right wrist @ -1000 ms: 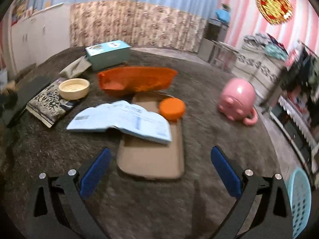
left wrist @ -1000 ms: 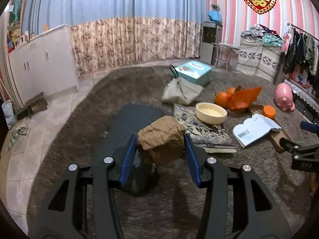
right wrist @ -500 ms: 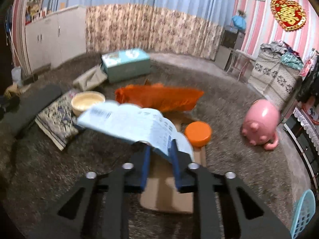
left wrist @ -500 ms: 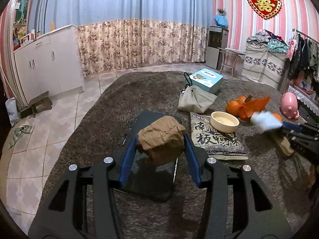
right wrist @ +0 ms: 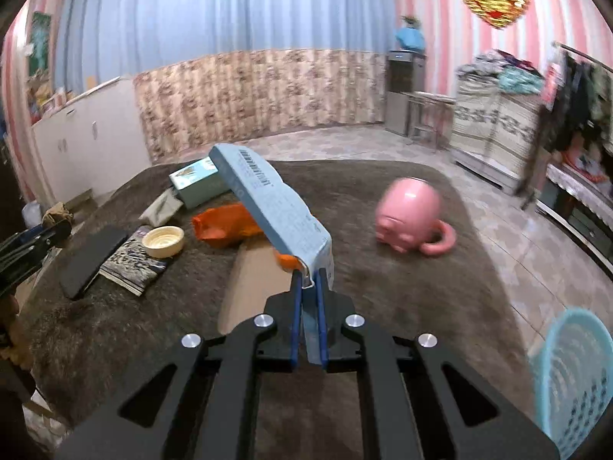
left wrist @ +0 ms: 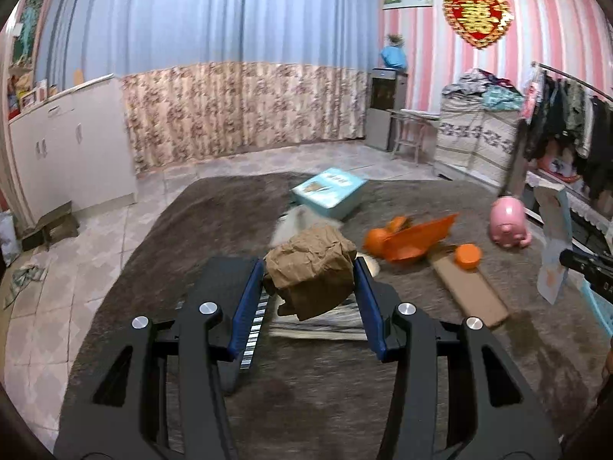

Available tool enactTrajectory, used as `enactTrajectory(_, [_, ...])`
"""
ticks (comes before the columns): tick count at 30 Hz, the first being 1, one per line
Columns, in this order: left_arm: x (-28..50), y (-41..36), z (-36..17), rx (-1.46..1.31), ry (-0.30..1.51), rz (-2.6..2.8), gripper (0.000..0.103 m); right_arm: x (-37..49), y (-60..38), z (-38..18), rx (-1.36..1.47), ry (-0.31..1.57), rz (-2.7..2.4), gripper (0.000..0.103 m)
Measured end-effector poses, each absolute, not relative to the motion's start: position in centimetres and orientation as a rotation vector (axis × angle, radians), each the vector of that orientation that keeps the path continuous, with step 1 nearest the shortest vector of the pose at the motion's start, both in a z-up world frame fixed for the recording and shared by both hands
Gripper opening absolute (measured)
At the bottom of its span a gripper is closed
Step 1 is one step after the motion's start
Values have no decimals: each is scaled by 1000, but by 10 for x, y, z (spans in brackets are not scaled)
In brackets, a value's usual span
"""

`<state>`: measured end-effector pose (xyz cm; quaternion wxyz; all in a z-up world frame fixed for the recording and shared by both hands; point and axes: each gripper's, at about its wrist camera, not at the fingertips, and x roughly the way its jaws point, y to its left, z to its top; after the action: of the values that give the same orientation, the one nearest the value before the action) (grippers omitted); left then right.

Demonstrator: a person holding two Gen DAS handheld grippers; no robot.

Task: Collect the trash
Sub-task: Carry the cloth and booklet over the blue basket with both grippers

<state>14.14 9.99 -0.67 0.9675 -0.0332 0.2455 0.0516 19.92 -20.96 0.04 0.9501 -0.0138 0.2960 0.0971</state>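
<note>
Rug's lighter: your R gripper (right wrist: 307,295) lifted the booklet (right wrist: 276,207), jaws clamped; L gripper (left wrist: 309,287) still clamps paper wad (left wrist: 310,268). Basket (right wrist: 567,379) next.

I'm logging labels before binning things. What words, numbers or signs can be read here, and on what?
"囍": red heart plaque on the striped wall.
Booklet in the right gripper: barcode and print, too blurred to read.
Teal box: lettering unreadable.
Patterned bag: characters blurred.
Crumpled paper in the left gripper: no text.
</note>
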Motion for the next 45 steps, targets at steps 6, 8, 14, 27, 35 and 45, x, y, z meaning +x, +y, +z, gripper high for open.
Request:
enactTrajectory(6, [147,44,5,-60,477,4,47,160,-295,8,35,590,-1,8])
enactTrajectory(8, [150,21,9,-51,469,-34,47,149,-315,8,27,587,-68,8])
enactTrajectory(14, [161,-33,16,-32,467,-115,47,123,-401,1,105,576,-253,8])
enactTrajectory(27, [177,-142,18,11,468,-264,47,117,-482,-22,208,580,-349,8])
enactTrajectory(35, [173,-205,19,58,440,-364,47,112,-505,-25,245,566,-363,8])
enactTrajectory(45, [167,-272,15,79,427,-483,47,99,-529,-28,321,533,-404,8])
